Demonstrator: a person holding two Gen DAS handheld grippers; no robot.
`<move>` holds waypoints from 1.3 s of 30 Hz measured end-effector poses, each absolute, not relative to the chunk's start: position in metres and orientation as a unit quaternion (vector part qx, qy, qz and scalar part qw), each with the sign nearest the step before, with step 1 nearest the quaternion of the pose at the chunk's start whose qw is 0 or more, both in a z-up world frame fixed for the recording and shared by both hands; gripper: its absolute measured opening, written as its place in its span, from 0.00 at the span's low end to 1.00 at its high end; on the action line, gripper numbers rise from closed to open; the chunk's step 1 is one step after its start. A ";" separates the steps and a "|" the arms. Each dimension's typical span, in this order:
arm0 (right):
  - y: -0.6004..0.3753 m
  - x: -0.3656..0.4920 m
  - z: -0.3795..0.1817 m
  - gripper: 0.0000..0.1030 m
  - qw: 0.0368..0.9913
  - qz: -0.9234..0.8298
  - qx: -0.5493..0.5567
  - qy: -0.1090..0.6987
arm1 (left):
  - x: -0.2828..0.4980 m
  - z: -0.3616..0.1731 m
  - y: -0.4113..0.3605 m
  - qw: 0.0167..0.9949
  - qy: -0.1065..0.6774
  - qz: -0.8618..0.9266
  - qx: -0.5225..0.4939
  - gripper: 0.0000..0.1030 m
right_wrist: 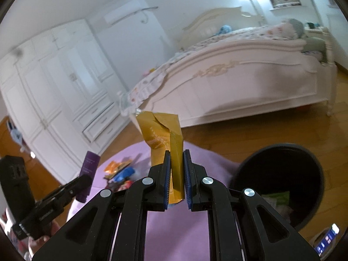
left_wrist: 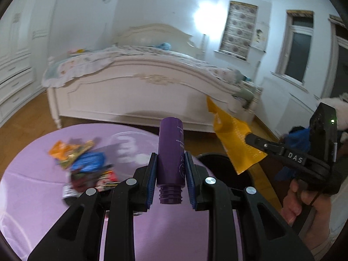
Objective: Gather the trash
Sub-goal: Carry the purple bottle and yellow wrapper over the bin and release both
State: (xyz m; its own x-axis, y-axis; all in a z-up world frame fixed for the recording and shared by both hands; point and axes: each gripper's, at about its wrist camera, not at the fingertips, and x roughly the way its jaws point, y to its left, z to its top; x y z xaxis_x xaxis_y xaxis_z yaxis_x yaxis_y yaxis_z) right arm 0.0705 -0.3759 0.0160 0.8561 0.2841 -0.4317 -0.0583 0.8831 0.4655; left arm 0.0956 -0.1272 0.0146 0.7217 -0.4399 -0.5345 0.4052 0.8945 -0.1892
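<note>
Both grippers are carrying trash toward the bin beside the table edge — the left gripper is clamping a purple bottle, the right gripper a yellow packet. Next, each needs to be over the bin's mouth before releasing; more wrappers are lying near the table's far edge.

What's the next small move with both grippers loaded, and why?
Probably carry the right gripper over the bin and open it: it is shut on the yellow pouch, held above the table, and the open bin sits just to its right.
</note>
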 end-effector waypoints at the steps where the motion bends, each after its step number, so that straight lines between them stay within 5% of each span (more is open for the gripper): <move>1: -0.383 0.068 0.014 0.12 0.937 0.087 0.226 0.252 | 0.097 0.014 -0.138 0.925 0.296 -0.236 -0.025 0.24; 15: -0.469 0.056 -0.041 0.12 0.921 0.014 0.281 0.269 | 0.113 -0.019 -0.241 0.893 0.329 -0.306 0.016 0.24; 39: -0.514 0.060 -0.094 0.13 0.894 -0.039 0.336 0.293 | 0.140 -0.054 -0.309 0.857 0.375 -0.352 0.033 0.30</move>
State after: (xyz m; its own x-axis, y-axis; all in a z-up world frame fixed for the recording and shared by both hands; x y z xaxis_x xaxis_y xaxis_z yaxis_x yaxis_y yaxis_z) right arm 0.0596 -0.5138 -0.0942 0.8255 0.1272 -0.5499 0.2659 0.7718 0.5776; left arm 0.1399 -0.3094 -0.0536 0.4708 -0.5776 -0.6669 0.6278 0.7504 -0.2068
